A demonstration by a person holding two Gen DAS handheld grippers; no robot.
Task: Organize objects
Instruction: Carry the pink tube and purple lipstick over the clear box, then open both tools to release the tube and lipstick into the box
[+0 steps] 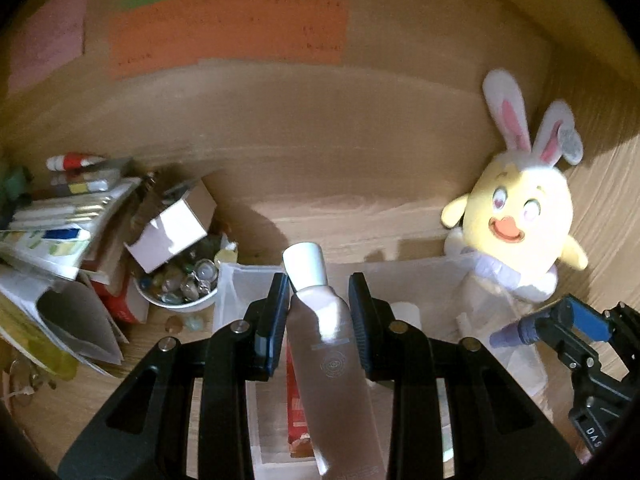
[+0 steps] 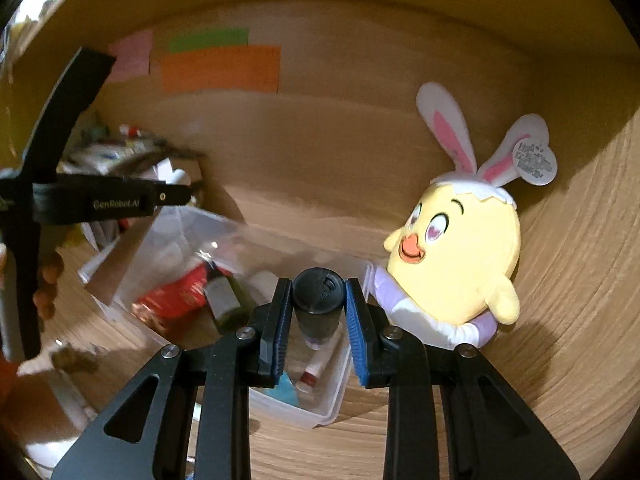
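Note:
My left gripper (image 1: 319, 280) is shut on a pale pink tube with a white cap (image 1: 328, 344), held above a clear plastic bin (image 1: 240, 280). My right gripper (image 2: 318, 294) is shut on a small bottle with a black cap (image 2: 318, 300), held over the same clear bin (image 2: 336, 400). The bin holds a red packet (image 2: 172, 300), a dark bottle (image 2: 224, 300) and a small red-capped tube (image 2: 316, 368). The right gripper also shows at the right edge of the left wrist view (image 1: 560, 324). The left gripper shows at the left of the right wrist view (image 2: 100, 200).
A yellow chick plush with bunny ears (image 1: 520, 220) leans in the right corner beside the bin. At the left are a pile of booklets (image 1: 52, 248), a small cardboard box (image 1: 172, 228) and a white bowl of glass pebbles (image 1: 180, 284). Coloured sticky notes (image 1: 228, 28) are on the back wall.

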